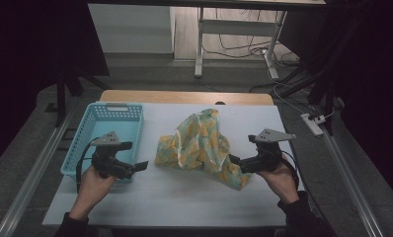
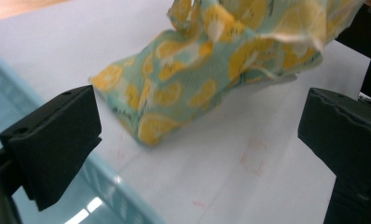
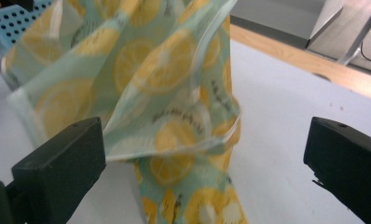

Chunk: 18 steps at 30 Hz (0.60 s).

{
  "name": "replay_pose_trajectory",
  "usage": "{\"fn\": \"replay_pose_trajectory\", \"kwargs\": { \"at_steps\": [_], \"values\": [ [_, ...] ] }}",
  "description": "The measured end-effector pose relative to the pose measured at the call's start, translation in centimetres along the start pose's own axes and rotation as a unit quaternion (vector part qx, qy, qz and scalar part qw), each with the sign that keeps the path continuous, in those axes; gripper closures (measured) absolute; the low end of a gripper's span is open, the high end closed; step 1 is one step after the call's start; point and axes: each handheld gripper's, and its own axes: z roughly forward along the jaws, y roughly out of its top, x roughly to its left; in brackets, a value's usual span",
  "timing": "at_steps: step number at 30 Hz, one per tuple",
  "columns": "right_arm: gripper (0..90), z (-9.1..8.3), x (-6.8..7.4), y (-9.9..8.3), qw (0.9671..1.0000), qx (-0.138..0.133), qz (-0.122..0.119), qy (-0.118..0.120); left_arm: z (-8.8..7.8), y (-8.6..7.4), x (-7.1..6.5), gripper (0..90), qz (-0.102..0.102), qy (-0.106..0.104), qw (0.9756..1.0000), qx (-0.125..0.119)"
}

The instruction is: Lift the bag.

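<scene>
A cloth point(image 1: 199, 143) printed with yellow lemon slices on pale green lies crumpled and peaked in the middle of the white table point(image 1: 184, 197). My left gripper point(image 1: 140, 166) is to the left of it, by the basket's near corner, pointing at the cloth point(image 2: 211, 60). Its jaws point(image 2: 200, 135) stand wide open with only bare table between them. My right gripper point(image 1: 234, 160) is at the cloth's lower right corner. The right gripper point(image 3: 202, 154) is open, and a loose fold of the cloth point(image 3: 141, 79) hangs in front of and between the pads without being pinched.
A light blue plastic basket point(image 1: 103, 111) stands at the table's left; its rim point(image 2: 109, 186) runs under my left jaw and its holed wall point(image 3: 16, 18) is behind the cloth. Desk legs point(image 1: 199, 54), cables and a power strip point(image 1: 313, 123) lie on the floor beyond.
</scene>
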Motion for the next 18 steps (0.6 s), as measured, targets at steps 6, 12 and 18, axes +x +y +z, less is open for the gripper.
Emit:
{"fn": "replay_pose_trajectory", "kwargs": {
  "at_steps": [6, 12, 18],
  "values": [
    [0.0, -0.8, 0.7, -2.9, 0.9998, 0.001, 0.020, -0.006, -1.0, -2.7, -0.8, 0.0, -0.007, 0.015, 0.9999, -0.001],
    [0.0, -1.9, 1.1, -6.0, 0.9990, 0.015, 0.030, -0.031, -2.2, -5.2, -1.6, 0.0, -0.021, 0.027, 0.9994, -0.006],
    [0.0, -3.4, 1.3, -8.2, 0.9979, 0.017, 0.039, -0.049, -3.5, -7.5, -2.0, 0.0, -0.034, 0.048, 0.9982, -0.007]
  ]
}}
